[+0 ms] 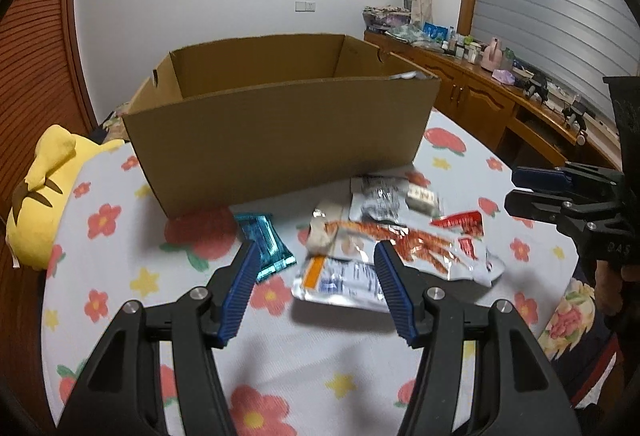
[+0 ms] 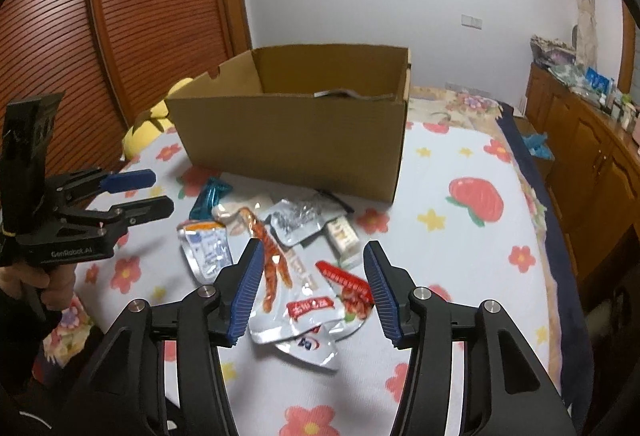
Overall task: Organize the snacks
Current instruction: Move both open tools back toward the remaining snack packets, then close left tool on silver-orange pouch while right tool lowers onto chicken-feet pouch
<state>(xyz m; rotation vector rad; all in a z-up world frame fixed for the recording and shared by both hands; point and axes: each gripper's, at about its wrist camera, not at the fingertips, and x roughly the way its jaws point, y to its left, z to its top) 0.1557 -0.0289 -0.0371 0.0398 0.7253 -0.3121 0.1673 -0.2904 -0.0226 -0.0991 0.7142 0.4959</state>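
Mostly undone so far. Cardboard box (image 1: 280, 132) sits on the flowered bedspread (image 1: 340, 352) at centre frame in both views; over its near wall only one pale edge of something shows inside, at the upper right of the opening, so little if anything looks packed.

Snack pile lies in front of the box, lower centre:
- teal packet (image 1: 264, 246), leftmost
- silver pouch with orange corner (image 1: 340, 280)
- clear bag of red-orange strips (image 2: 272, 264)
- red-and-white packet (image 2: 344, 296)
- grey foil pouch (image 2: 300, 220), nearest the box
- small beige block (image 2: 344, 234)

Left gripper (image 1: 316, 260): jaws parted, nothing between the pads, poised over the teal and silver packs.
Right gripper (image 2: 314, 256): jaws likewise spread, empty, above the strip bag and red packet.

Judgement: all six visible snacks remain to be moved; a first pick from the pile looks imminent.
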